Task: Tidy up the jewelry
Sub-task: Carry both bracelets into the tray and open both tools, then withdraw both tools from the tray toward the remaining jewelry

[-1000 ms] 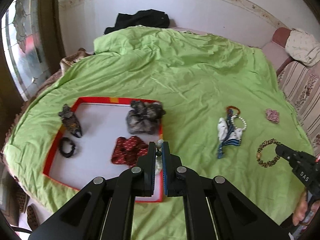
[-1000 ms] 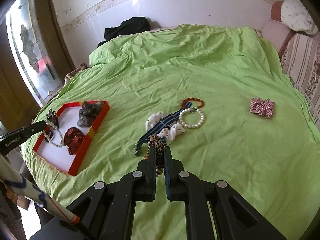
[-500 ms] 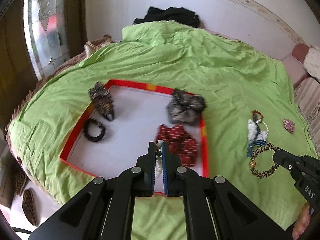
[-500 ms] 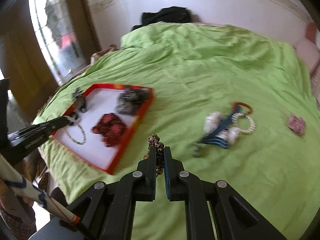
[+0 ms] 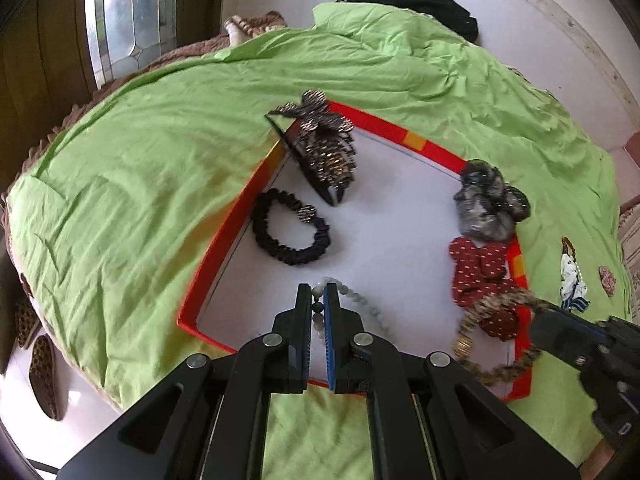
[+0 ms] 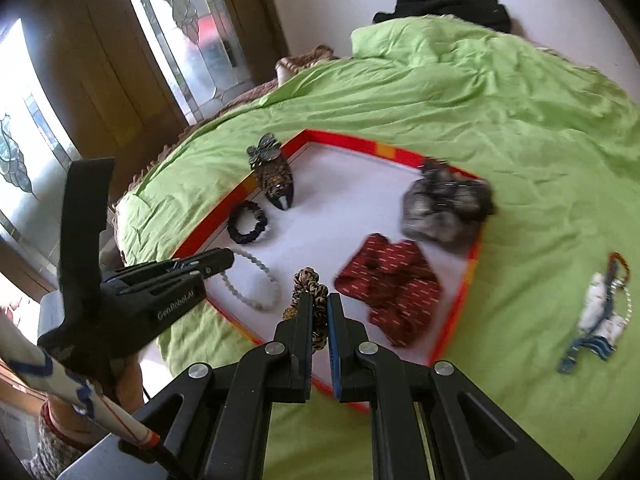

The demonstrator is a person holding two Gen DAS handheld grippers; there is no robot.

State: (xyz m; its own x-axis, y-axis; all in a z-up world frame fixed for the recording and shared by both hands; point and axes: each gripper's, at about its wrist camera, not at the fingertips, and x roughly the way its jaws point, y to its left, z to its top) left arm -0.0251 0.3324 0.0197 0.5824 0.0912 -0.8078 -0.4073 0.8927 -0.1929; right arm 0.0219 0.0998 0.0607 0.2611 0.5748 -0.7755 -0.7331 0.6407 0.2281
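Tray at frame centre on bedspread, hair claw at tray's upper left, hair tie below it, scrunchies along right edge.

You have a bed under a rumpled green cover; on it lies a red-rimmed tray with a white floor; to its right a small heap of white and blue hair ties; at the far edge, a black garment.

Bead necklace in left claw
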